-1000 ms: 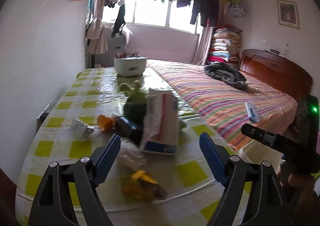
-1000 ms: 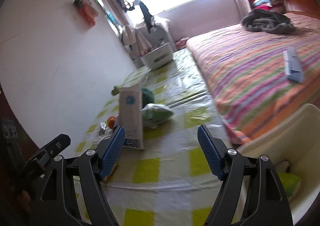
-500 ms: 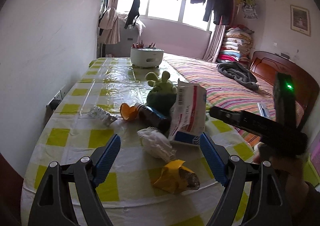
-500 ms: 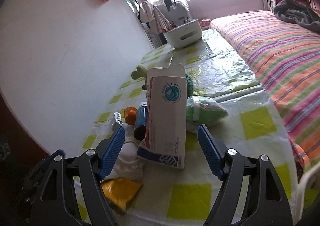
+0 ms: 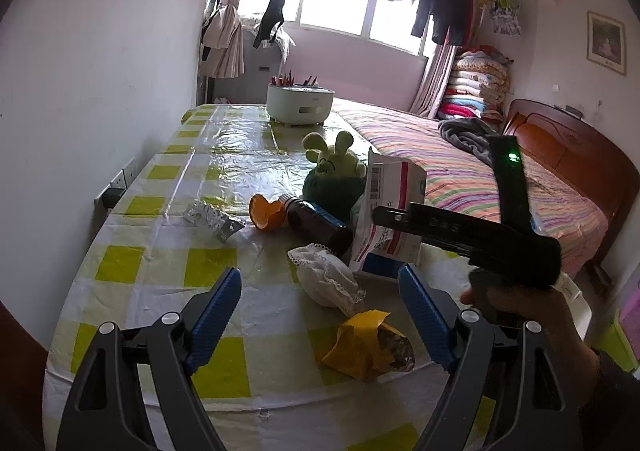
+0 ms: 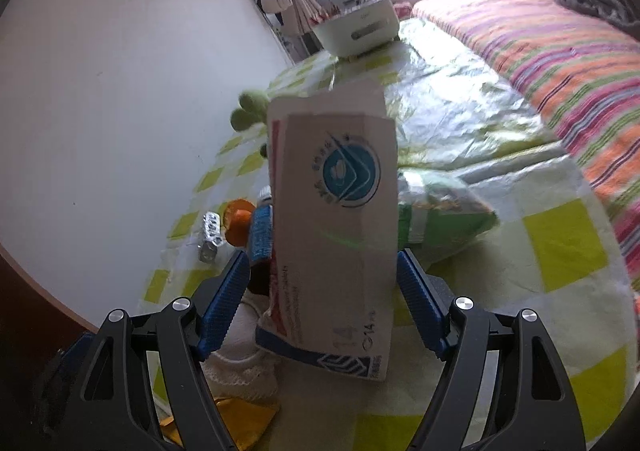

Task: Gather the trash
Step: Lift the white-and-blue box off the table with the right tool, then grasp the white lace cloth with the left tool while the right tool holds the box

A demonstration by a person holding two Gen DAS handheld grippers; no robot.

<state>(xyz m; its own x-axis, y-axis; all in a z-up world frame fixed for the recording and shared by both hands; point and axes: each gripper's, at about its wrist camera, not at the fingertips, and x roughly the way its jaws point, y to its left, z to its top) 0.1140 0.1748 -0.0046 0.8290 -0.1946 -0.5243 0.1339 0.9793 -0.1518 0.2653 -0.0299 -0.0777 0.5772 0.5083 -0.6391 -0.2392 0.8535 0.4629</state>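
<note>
Right claw (image 6: 320,283) has closed in on the upright carton (image 6: 332,219) over the last second; a second ago the carton sat well ahead and left of centre in the right wrist view, now it stands between the blue pads; jaws spread, same width as before, pads just beside the carton's side walls w/ a sliver of gap each side; no grip yet. Left claw (image 5: 320,303) has eased fwd only slightly and steadied; jaws spread, nothing between them; crumpled white wrapper (image 5: 326,281) and yellow wrapper (image 5: 366,343) lie just ahead of it on the checked surface (image 5: 120,263).

Carton position: standing on the surface, beside the brown bottle (image 5: 318,221) and in front of the green plush toy (image 5: 336,175); orange cap (image 5: 264,211) and blister pack (image 5: 212,217) further left; green packet (image 6: 440,219) behind the carton.

Implication: approach phase for the first trash item looks complete; est. next step is to clench on the carton. Risk: carton is light, tall, open-topped; an off-centre squeeze may tip it onto the bottle.
</note>
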